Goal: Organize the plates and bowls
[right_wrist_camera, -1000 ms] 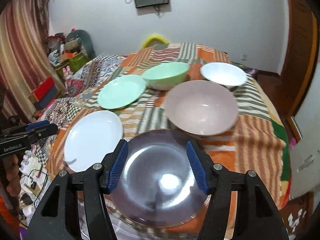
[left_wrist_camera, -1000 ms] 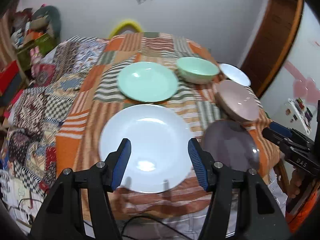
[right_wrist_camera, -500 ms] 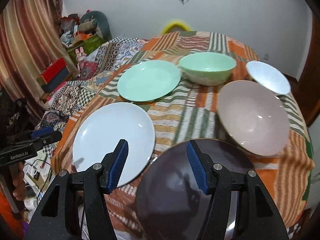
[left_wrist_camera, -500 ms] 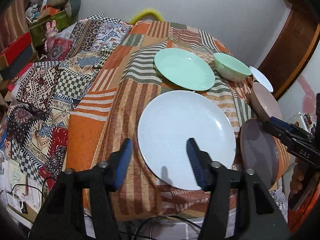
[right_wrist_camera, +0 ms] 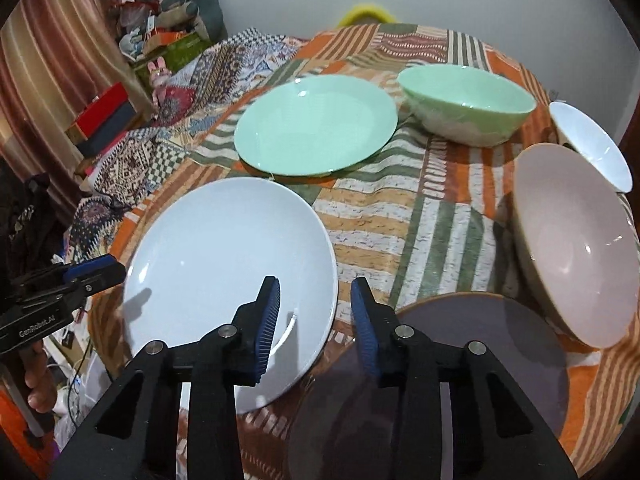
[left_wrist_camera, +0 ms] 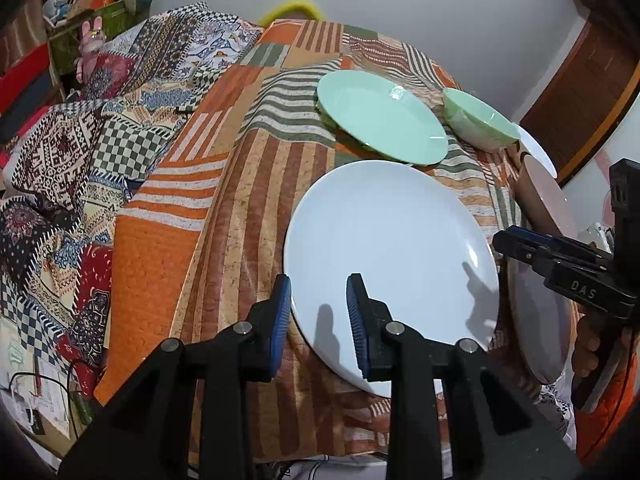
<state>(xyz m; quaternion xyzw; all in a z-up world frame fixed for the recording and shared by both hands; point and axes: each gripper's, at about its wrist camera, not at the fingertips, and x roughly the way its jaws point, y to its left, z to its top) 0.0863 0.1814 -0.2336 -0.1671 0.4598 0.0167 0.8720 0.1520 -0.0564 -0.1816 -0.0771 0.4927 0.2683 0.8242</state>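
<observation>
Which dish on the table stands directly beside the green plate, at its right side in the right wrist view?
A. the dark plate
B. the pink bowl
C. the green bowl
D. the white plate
C: the green bowl sits immediately right of the green plate at the far side of the table; the other dishes lie nearer the camera.

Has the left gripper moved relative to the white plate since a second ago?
Yes. The left gripper has shifted toward the white plate's left near rim, which now sits between its fingers; its jaws have just been closing, not yet pressing it.
</observation>
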